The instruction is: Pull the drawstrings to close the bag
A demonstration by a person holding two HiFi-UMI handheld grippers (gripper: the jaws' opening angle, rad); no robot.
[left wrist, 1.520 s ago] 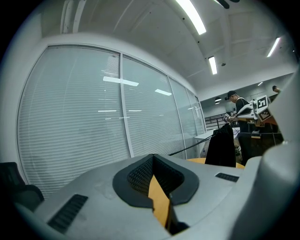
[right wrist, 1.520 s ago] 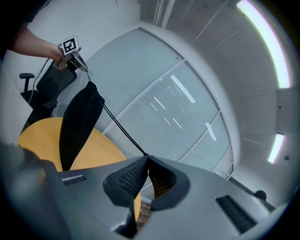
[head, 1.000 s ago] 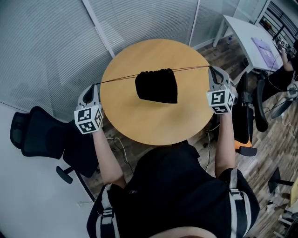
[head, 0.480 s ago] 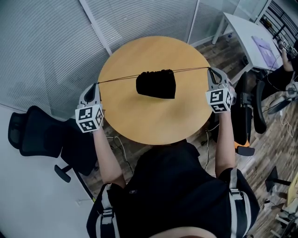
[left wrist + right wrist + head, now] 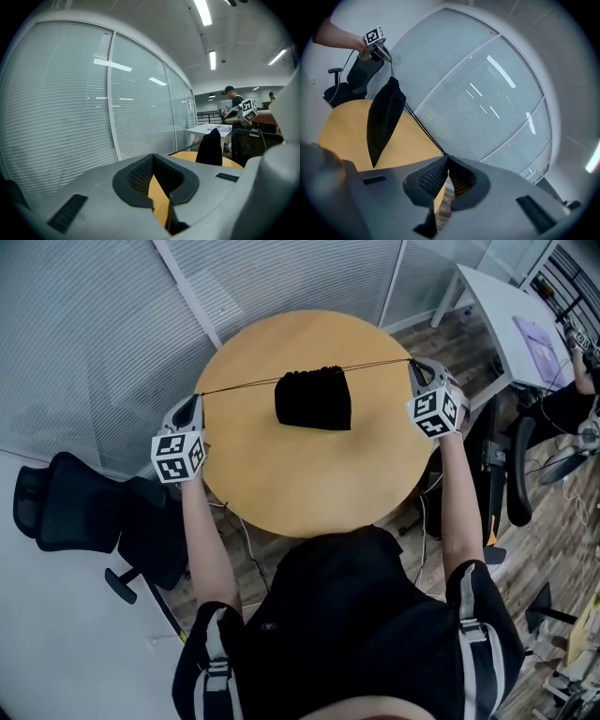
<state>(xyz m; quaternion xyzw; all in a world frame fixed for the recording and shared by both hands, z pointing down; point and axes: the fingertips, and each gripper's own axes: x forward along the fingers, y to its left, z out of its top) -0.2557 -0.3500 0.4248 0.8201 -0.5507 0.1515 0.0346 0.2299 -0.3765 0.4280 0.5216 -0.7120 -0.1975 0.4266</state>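
A black drawstring bag (image 5: pixel 312 399) hangs with its mouth gathered on a thin cord (image 5: pixel 244 385) stretched taut over the round wooden table (image 5: pixel 300 474). My left gripper (image 5: pixel 196 399) is shut on the cord's left end, off the table's left rim. At the table's right rim, my right gripper (image 5: pixel 413 367) is shut on the other end. In the left gripper view the closed jaws (image 5: pixel 152 157) point at the bag (image 5: pixel 209 147), with the right gripper (image 5: pixel 246 110) beyond it. The right gripper view shows its own gripper (image 5: pixel 446 157) shut, with the cord (image 5: pixel 419 126) running up to the bag (image 5: pixel 384 119).
A glass wall with blinds (image 5: pixel 112 324) runs behind the table. A black office chair (image 5: pixel 70 512) stands at the left and another chair (image 5: pixel 511 465) at the right. A white desk (image 5: pixel 506 306) is at the far right.
Both grippers have moved away from the person's body, toward the far side of the table, carrying the taut cord and the bag with them. The bag's top looks slightly narrower.
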